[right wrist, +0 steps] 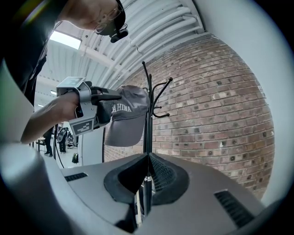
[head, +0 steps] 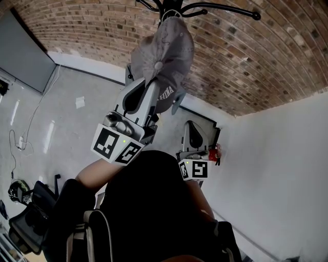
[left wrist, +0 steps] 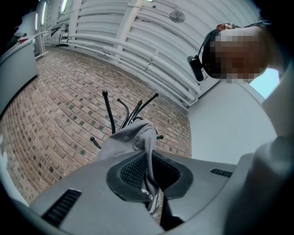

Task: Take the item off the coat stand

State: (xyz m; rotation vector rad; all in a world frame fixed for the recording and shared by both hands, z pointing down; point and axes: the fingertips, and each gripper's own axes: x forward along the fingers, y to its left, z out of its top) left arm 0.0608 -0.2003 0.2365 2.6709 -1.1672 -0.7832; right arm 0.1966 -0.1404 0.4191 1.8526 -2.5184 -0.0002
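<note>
A grey cap (head: 165, 53) hangs from the top of the black coat stand (head: 221, 9), in front of the brick wall. My left gripper (head: 148, 84) reaches up to it and is shut on the cap's lower edge. In the left gripper view a fold of the cap (left wrist: 126, 140) runs down between the pads of the left gripper (left wrist: 148, 160), with the stand's hooks (left wrist: 110, 112) behind. My right gripper (head: 192, 125) hangs lower and to the right, shut with nothing in it. The right gripper view shows the right gripper (right wrist: 148, 155) with its tips touching, the stand's pole (right wrist: 148, 114) beyond them, and the cap (right wrist: 126, 119) with the left gripper (right wrist: 98, 103) on it.
A curved brick wall (head: 246, 56) stands behind the stand and a white wall (head: 277, 169) to the right. On the grey floor at the left lie a cable (head: 31, 117), a helmet (head: 19, 190) and a dark chair (head: 31, 220). A small red item (head: 218, 151) sits by the wall's foot.
</note>
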